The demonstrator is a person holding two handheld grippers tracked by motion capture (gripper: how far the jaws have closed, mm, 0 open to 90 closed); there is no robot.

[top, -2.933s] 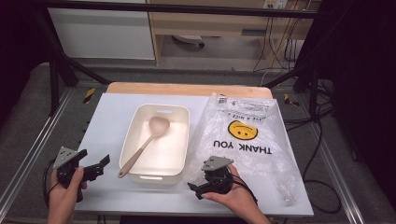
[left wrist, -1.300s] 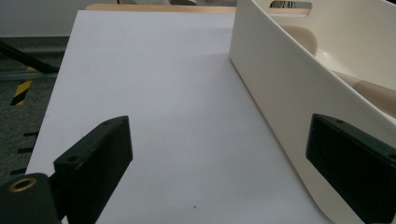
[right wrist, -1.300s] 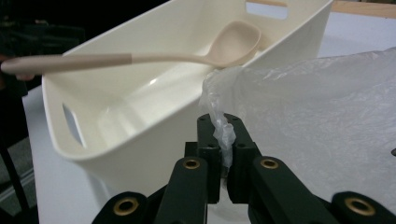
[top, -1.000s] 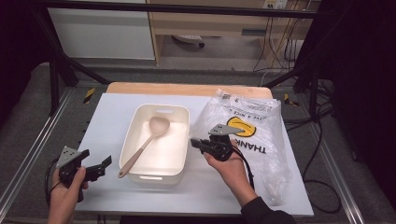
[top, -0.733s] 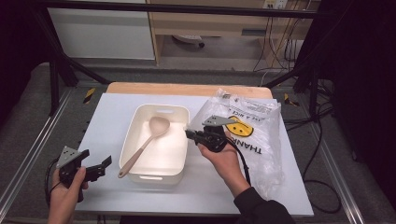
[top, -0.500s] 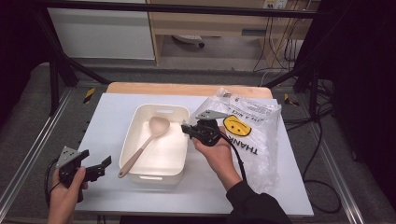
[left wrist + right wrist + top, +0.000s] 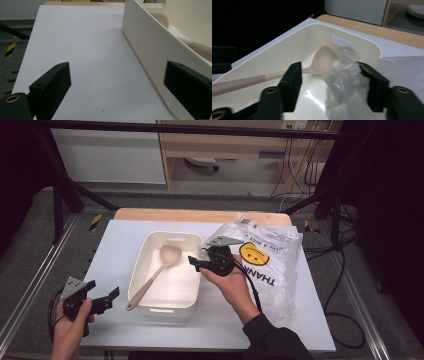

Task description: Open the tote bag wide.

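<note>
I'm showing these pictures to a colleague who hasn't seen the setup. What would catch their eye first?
Probably the clear plastic bag with its yellow smiley face, lying on the right of the table. The right gripper hangs at the right rim of the cream tub; its jaws have just been opening, with a crumpled corner of the bag between them. A wooden spoon lies slantwise in the tub.
</note>
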